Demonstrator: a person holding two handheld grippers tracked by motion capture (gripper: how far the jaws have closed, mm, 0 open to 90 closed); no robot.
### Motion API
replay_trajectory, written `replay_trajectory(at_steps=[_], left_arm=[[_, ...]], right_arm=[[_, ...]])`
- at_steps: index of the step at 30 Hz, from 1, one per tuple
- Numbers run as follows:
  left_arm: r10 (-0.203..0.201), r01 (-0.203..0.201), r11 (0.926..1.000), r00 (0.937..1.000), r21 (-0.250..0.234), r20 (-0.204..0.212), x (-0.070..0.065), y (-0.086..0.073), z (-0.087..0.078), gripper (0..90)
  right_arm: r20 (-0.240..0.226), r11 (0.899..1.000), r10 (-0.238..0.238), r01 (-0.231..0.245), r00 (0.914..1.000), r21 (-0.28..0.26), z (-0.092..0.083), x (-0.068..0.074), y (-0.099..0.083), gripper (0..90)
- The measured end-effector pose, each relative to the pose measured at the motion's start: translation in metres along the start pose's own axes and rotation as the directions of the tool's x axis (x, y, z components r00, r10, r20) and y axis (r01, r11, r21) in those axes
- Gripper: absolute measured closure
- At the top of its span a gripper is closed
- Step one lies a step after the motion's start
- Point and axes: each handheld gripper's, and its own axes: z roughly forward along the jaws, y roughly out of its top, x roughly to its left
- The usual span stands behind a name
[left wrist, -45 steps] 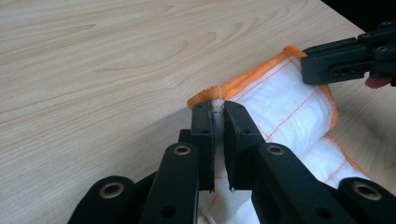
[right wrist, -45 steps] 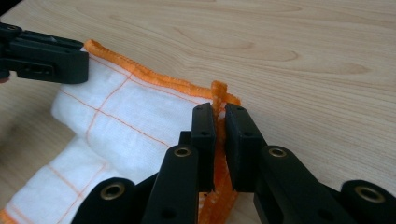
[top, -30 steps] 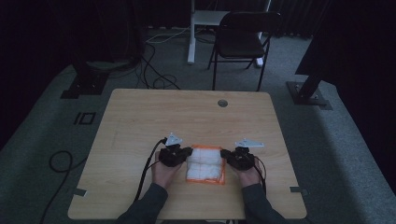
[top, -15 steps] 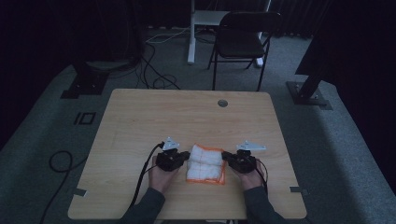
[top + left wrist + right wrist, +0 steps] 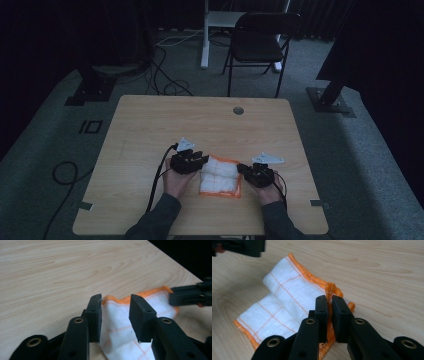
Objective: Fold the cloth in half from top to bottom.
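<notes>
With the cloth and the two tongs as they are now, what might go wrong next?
1. The left tongs stand open around a corner of the cloth and hold nothing. If the person lifts now, only one side would rise and the fold may fall open.
2. The right tongs pinch just the orange hem, a thin grip that could slip.
3. The cloth lies near the table edge closest to the person, so a pull that way might drag it off.

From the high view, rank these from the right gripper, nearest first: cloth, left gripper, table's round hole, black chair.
1. cloth, pinched at the right gripper
2. left gripper, across the cloth
3. round hole, at the table's far edge
4. black chair, beyond the table
</notes>
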Motion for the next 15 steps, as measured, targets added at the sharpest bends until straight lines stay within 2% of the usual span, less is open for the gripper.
replay_trajectory(at_steps=[6,9,10,12,15], left_arm=[[-0.008,0.009,0.9994,0.9998,0.033,-0.016,0.002,0.003,0.021,57.9],[-0.026,0.026,0.9978,0.9996,0.061,-0.006,0.003,0.005,0.031,56.6],[-0.029,0.030,0.9960,0.9996,0.085,-0.006,0.004,0.005,0.035,56.3],[-0.031,0.030,0.9940,0.9995,0.105,0.000,0.003,0.004,0.038,60.7],[-0.007,0.006,0.9933,1.0000,0.115,0.006,-0.001,0.002,0.036,76.2]], right_arm=[[-0.007,1.000,-0.004,0.004,1.0000,-0.002,0.000,-0.001,0.000,83.7],[-0.009,1.000,-0.006,0.006,0.9999,-0.002,0.000,-0.001,0.000,83.7],[-0.009,1.000,-0.006,0.006,0.9999,-0.002,0.000,-0.001,0.000,83.7],[-0.010,1.000,-0.006,0.006,0.9999,-0.002,-0.001,-0.001,0.000,83.6],[-0.012,1.000,-0.008,0.008,0.9999,-0.003,-0.001,-0.001,0.000,83.5]])
